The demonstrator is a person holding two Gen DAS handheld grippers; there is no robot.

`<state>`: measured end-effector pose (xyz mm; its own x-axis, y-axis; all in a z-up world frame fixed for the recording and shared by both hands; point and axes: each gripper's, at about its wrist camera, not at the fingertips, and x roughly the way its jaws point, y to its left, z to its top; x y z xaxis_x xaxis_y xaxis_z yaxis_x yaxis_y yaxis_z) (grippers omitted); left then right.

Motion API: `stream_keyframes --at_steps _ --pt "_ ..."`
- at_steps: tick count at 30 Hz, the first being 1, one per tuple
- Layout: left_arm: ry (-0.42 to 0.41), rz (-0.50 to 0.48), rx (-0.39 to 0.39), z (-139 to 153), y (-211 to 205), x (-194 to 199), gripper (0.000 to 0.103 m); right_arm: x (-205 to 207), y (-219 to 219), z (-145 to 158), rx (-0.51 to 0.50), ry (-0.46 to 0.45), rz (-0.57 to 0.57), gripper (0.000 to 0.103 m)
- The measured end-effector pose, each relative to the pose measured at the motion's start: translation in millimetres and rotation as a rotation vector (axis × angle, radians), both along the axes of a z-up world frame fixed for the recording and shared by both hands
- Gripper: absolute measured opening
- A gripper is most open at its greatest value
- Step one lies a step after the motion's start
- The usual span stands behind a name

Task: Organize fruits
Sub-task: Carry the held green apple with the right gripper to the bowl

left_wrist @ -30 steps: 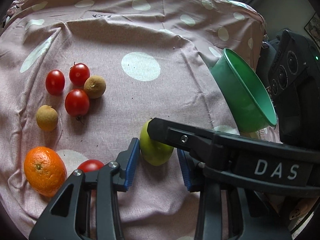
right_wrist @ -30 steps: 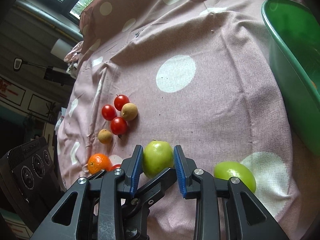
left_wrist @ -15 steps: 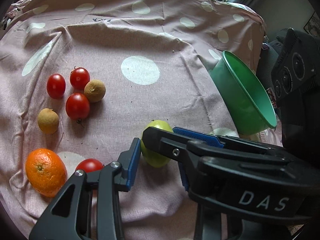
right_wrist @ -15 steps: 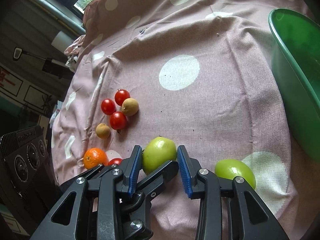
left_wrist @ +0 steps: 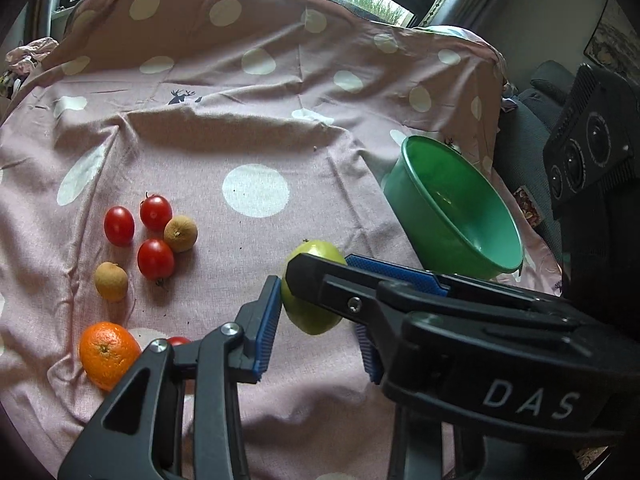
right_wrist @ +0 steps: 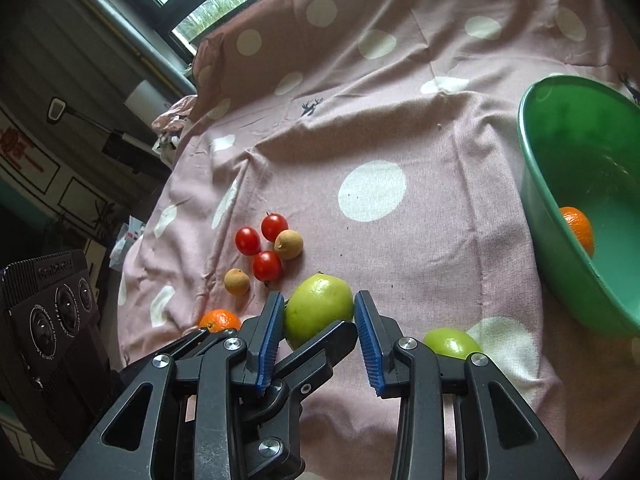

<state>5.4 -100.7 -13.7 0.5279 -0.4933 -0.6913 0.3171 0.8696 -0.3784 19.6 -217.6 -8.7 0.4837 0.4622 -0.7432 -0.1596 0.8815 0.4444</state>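
A green apple (right_wrist: pixel 318 304) sits between the blue pads of my right gripper (right_wrist: pixel 316 322), which is shut on it and holds it above the pink dotted cloth (right_wrist: pixel 400 128). It also shows in the left wrist view (left_wrist: pixel 310 284), where the right gripper crosses in front. My left gripper (left_wrist: pixel 316 328) is open just below the apple, its right finger hidden behind the right gripper. A green bowl (right_wrist: pixel 536 216) on the right holds an orange (right_wrist: pixel 578 226); the bowl shows in the left wrist view (left_wrist: pixel 460 240) too.
On the cloth lie three red tomatoes (left_wrist: pixel 154 258), two brown longans (left_wrist: pixel 181 233), an orange (left_wrist: pixel 106 354) and another tomato (left_wrist: pixel 178 340). A second green fruit (right_wrist: pixel 452 342) lies behind my right finger. A black speaker (left_wrist: pixel 592 152) stands right.
My right gripper has lifted the green apple off the cloth, and both views have tilted up. The left gripper stays open beneath it.
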Motion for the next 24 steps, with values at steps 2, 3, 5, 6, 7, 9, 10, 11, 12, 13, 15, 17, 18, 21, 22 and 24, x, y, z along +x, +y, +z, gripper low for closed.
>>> stream_keyframes --at_steps 2,3,5,6,7,9,10,11,12,13,15,17,18,21,22,24 --pt "-0.027 -0.003 0.002 9 -3 -3 0.034 -4 -3 8 0.003 -0.027 -0.007 0.039" --pt "-0.041 -0.005 0.004 13 -5 -5 0.034 -6 -5 13 0.005 -0.041 -0.010 0.039" --pt "-0.066 -0.009 0.010 21 -9 -8 0.034 -9 -8 20 0.010 -0.067 -0.017 0.039" --pt "-0.079 -0.011 0.014 25 -11 -10 0.034 -11 -9 24 0.012 -0.079 -0.019 0.039" --pt "-0.090 -0.012 0.018 29 -13 -11 0.034 -13 -10 28 0.015 -0.091 -0.020 0.039" --pt "-0.111 -0.017 0.023 36 -17 -14 0.034 -15 -14 34 0.022 -0.112 -0.025 0.039" --pt "-0.121 -0.021 0.024 39 -20 -14 0.034 -17 -16 36 0.025 -0.122 -0.028 0.039" --pt "-0.131 -0.025 0.027 42 -23 -16 0.034 -18 -19 39 0.027 -0.133 -0.032 0.039" --pt "-0.141 -0.029 0.032 44 -26 -16 0.034 -20 -21 42 0.029 -0.143 -0.037 0.039" --pt "-0.151 -0.034 0.037 47 -29 -17 0.034 -21 -24 45 0.032 -0.152 -0.042 0.039" --pt "-0.168 -0.045 0.047 52 -36 -18 0.034 -24 -30 50 0.037 -0.168 -0.052 0.039" --pt "-0.178 -0.053 0.051 56 -43 -18 0.034 -26 -36 53 0.046 -0.179 -0.066 0.039" --pt "-0.183 -0.058 0.051 58 -47 -18 0.034 -27 -40 55 0.051 -0.184 -0.073 0.040" --pt "-0.197 -0.078 0.058 62 -59 -18 0.034 -29 -51 58 0.063 -0.197 -0.096 0.040" --pt "-0.205 -0.089 0.065 64 -63 -17 0.034 -30 -56 59 0.068 -0.199 -0.104 0.040" --pt "-0.215 -0.108 0.066 65 -71 -16 0.034 -30 -65 60 0.080 -0.203 -0.123 0.040"
